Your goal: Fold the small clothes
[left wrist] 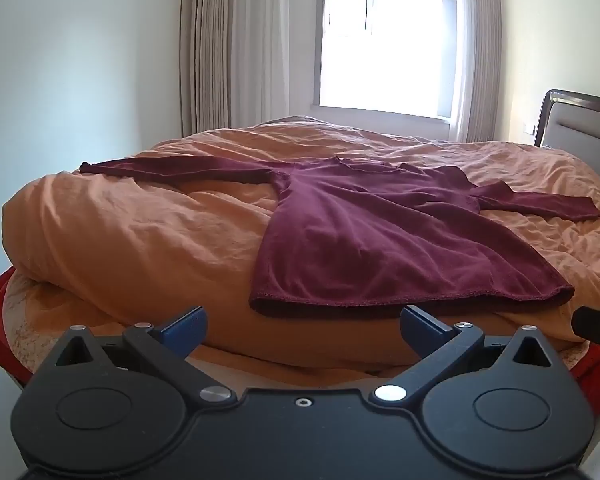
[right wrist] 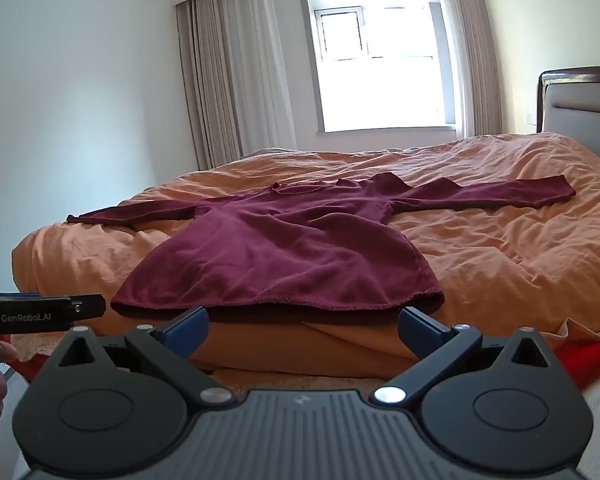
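Left claw (left wrist: 302,322) sits nearest the lens, jaws spread wide, holding nothing, just short of the shirt's hem. Right claw (right wrist: 303,322) likewise: jaws apart, empty, at the same hem. Maroon long-sleeve shirt (left wrist: 352,240) lies flat on the orange duvet (left wrist: 120,232), hem toward the claws, both sleeves stretched outward. No fold made yet; judging by this, whole fold sequence remains.

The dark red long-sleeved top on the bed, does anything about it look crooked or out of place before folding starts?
Mostly fine: the dark red long-sleeved top lies spread flat on the rumpled orange duvet, sleeves out to both sides. Its hem hangs slightly over the duvet's near edge, and the collar looks a little bunched. No damage visible.
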Available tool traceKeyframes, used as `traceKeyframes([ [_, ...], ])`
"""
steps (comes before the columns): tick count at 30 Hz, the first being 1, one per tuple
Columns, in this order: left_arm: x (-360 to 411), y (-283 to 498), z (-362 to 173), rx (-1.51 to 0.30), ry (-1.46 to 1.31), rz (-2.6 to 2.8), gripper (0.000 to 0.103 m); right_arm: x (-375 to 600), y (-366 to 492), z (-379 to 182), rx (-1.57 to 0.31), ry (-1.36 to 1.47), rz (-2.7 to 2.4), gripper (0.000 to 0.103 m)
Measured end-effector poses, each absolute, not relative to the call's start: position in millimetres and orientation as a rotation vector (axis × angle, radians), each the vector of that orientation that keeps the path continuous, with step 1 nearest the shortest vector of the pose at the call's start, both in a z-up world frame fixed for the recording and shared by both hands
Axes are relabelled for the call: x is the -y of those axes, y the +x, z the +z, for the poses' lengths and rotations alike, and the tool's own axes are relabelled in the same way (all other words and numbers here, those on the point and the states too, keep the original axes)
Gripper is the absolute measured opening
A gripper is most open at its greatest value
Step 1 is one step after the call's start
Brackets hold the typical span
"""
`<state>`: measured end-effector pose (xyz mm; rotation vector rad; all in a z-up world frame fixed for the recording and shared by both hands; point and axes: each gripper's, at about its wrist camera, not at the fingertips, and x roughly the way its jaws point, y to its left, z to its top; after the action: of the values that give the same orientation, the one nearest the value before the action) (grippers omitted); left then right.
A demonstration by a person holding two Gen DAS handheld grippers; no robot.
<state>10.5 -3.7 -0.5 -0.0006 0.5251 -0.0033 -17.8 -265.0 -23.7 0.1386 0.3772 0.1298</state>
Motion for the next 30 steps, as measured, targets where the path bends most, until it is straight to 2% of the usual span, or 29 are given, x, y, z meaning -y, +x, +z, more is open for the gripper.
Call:
traceKeyframes([
  [30, 1.1, 27.9, -7.3, -0.526, 0.005, 0.005, 0.102, 265.1, 14.0, -28.7, -0.441, 0.164, 0.121, 0.103],
])
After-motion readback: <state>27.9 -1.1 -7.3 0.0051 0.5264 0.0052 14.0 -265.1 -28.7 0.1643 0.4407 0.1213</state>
